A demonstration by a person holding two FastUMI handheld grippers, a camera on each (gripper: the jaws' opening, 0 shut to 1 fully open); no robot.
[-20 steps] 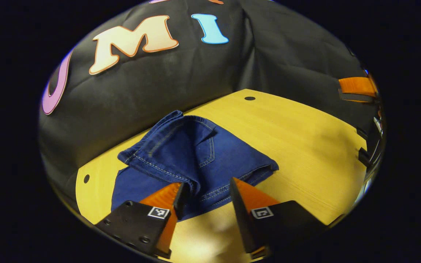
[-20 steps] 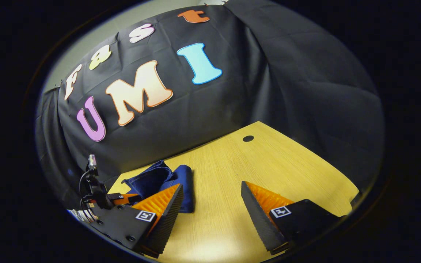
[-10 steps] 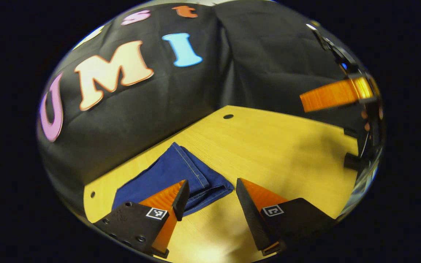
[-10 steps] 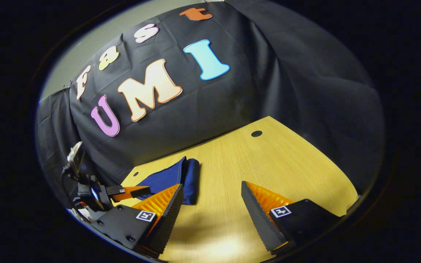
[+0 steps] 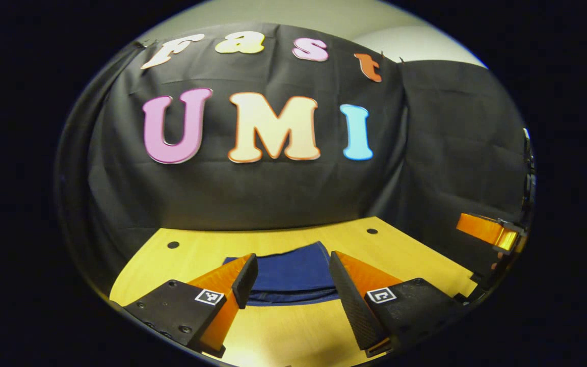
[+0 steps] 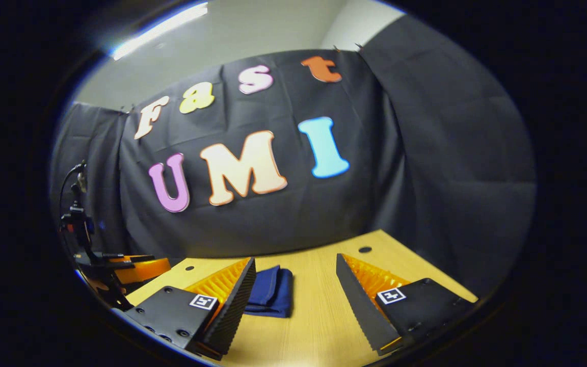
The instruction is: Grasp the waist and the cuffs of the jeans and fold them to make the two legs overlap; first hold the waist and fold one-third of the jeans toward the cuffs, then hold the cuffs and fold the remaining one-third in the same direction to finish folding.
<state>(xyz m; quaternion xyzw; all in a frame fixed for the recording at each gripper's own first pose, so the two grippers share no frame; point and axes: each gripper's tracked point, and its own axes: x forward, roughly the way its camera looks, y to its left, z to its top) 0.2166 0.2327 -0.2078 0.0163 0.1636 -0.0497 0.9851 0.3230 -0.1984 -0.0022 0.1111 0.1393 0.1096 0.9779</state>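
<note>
Folding appears finished: the dark blue denim jeans lie as a compact packet on the pale wooden bench; I hold left tongs and right tongs spread, empty, ready to retreat.

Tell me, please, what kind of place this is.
Probably a recording booth for handling tasks, not a home: black cloth hangs as a wall behind a bare wooden table, and folded jeans lie on it before two open handheld grippers.

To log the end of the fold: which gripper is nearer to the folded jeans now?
Left. The left gripper hangs open just before the jeans, which lie flat on the table. The right gripper is open too, farther back and off to the side.
</note>
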